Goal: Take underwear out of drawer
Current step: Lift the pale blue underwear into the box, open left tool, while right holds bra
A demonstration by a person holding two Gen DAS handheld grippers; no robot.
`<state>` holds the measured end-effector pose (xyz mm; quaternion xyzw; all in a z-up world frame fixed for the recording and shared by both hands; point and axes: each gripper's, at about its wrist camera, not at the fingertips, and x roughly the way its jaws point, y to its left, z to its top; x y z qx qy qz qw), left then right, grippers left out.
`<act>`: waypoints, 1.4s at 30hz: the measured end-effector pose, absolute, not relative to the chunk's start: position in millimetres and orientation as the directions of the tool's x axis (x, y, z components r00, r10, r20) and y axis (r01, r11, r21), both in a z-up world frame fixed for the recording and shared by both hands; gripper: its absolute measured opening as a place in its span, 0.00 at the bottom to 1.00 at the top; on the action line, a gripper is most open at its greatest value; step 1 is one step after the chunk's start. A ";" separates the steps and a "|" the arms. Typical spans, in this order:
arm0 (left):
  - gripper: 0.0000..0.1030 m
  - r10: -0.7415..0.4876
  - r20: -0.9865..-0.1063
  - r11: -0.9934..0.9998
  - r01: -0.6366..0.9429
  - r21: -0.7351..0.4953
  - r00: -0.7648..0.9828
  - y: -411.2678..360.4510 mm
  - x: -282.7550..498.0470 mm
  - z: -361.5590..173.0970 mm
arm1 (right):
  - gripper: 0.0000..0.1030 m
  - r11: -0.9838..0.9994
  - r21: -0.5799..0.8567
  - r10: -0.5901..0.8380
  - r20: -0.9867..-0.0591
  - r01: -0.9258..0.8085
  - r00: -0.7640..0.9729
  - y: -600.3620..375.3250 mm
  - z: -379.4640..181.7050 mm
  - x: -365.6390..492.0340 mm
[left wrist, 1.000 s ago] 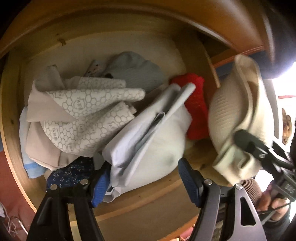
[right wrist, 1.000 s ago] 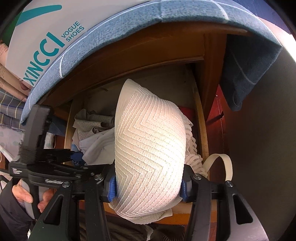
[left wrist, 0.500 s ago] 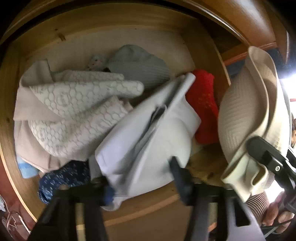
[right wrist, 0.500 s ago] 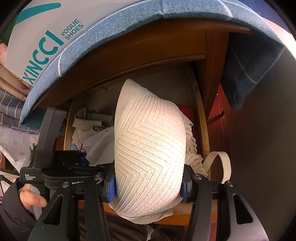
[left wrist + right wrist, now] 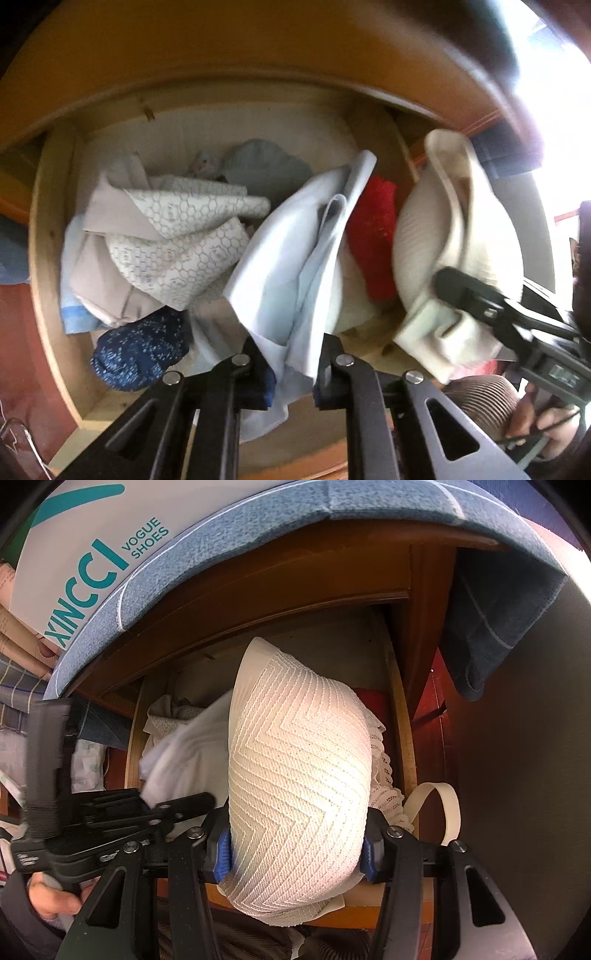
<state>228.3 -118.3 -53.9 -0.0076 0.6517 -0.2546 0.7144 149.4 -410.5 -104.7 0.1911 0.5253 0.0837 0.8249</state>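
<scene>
a person works over an open wooden drawer (image 5: pixel 48 236) with a gripper in each hand. the left gripper (image 5: pixel 293 373), its jaws having just been closing, now pinches a fold of pale blue underwear (image 5: pixel 291 258) between its blue pads, the cloth drawn up in a ridge above the heap and trailing down past the fingers. the right gripper (image 5: pixel 297 853) is clamped on a cream bra cup (image 5: pixel 299 775) with a raised chevron weave, held over the drawer's front right corner, lace edging and a looped strap hanging off its right side. still lying in the drawer are a honeycomb-print garment (image 5: pixel 184 236) at left, a speckled navy piece (image 5: pixel 140 350) by the front edge, a grey-blue item (image 5: pixel 266 170) toward the back and a red one (image 5: pixel 373 236) beside the right wall. a blue cloth (image 5: pixel 229 535) drapes over the cabinet top, under a white shoe box (image 5: pixel 92 535).
</scene>
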 end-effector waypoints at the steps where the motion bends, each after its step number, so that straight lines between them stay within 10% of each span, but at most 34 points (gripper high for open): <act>1: 0.13 -0.374 -0.926 0.871 0.358 -0.337 0.039 -112.1 226.0 -44.7 | 0.47 0.912 0.405 0.341 -0.835 0.061 0.432 -410.1 -104.8 149.5; 42: 0.13 -0.464 -0.773 0.855 0.445 -0.265 0.432 -18.0 112.6 233.8 | 0.47 0.927 0.372 0.315 -0.844 0.051 0.434 -399.0 -107.1 149.1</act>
